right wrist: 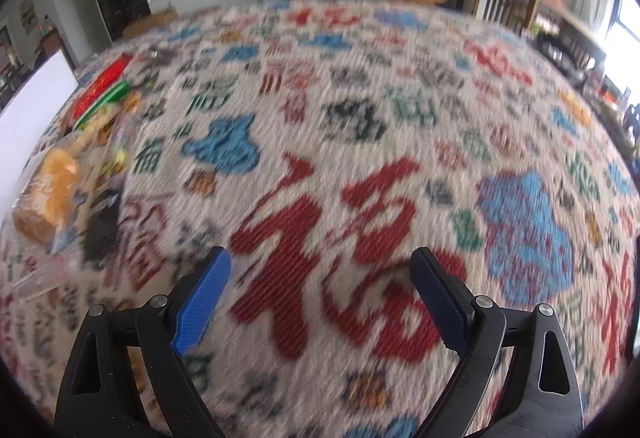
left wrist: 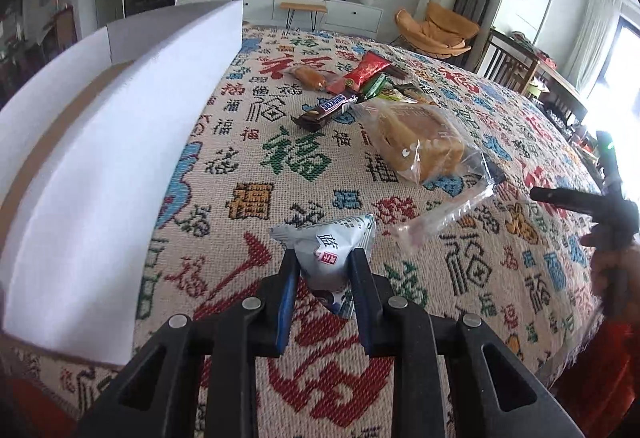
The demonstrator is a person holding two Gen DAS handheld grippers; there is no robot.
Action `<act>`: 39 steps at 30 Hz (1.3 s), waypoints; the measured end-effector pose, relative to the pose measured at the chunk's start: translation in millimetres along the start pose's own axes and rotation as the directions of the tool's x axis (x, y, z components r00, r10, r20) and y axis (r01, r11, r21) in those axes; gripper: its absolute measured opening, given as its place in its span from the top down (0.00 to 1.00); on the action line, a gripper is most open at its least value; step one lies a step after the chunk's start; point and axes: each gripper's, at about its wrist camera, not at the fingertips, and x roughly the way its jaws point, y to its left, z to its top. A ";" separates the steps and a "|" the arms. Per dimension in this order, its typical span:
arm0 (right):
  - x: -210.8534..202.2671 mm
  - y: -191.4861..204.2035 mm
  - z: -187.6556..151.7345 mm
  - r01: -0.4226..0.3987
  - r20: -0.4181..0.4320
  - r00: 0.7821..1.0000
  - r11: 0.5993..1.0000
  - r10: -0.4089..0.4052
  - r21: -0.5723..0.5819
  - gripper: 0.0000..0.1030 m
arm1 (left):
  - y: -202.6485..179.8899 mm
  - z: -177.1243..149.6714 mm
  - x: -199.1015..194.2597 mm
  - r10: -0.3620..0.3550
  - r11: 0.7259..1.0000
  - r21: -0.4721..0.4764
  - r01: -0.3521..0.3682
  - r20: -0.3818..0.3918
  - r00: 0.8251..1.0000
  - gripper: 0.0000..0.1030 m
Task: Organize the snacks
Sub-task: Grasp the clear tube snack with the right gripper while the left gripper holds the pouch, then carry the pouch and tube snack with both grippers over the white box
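Box, white card w/ brown inside, stood open at far left on the patterned tabletop; judging by the task it was the likely drop spot, tho nothing seen inside from this angle. Left tool was clamped on a small pale-blue snack packet, pads pinching its lower half, top of the packet sticking up past the tips. To do the step well: keep the squeeze light so the soft wrapper wouldn't crush or slip, lift clear of the cloth, swing left over the box wall before letting go. Packet sat just right of the box, near it. Further back: Snickers bar, then bagged bread, red & green packs behind. Right tool was wide apart, nothing between its pads, hovering over bare cloth; remaining snacks lay well to its left
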 end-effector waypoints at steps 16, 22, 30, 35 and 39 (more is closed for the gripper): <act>-1.9 203.7 -15.2 -0.188 -0.088 0.979 0.981 0.183 -0.049 0.64 | 1.3 -25.6 -13.3 -0.036 0.999 -0.011 0.036 0.046 0.998 0.75; -18.4 139.8 -30.5 -0.217 -0.184 0.964 0.969 0.193 -0.119 0.75 | -5.1 -23.4 -7.1 -0.070 0.998 -0.002 0.070 0.050 0.996 0.75; -24.8 113.4 -16.5 -0.258 -0.186 0.954 0.959 0.234 -0.121 0.53 | -5.5 -24.0 -5.0 -0.078 0.997 -0.010 0.079 0.044 0.996 0.75; -9.6 148.8 -17.3 -0.188 -0.213 0.970 0.924 0.120 -0.334 0.57 | -3.6 -24.0 -12.6 -0.105 0.994 -0.020 0.106 0.064 0.992 0.76; -9.6 137.5 -21.2 -0.194 -0.226 0.966 0.935 0.128 -0.297 0.82 | 3.1 -18.6 -26.3 -0.176 0.980 -0.080 0.183 0.087 0.980 0.76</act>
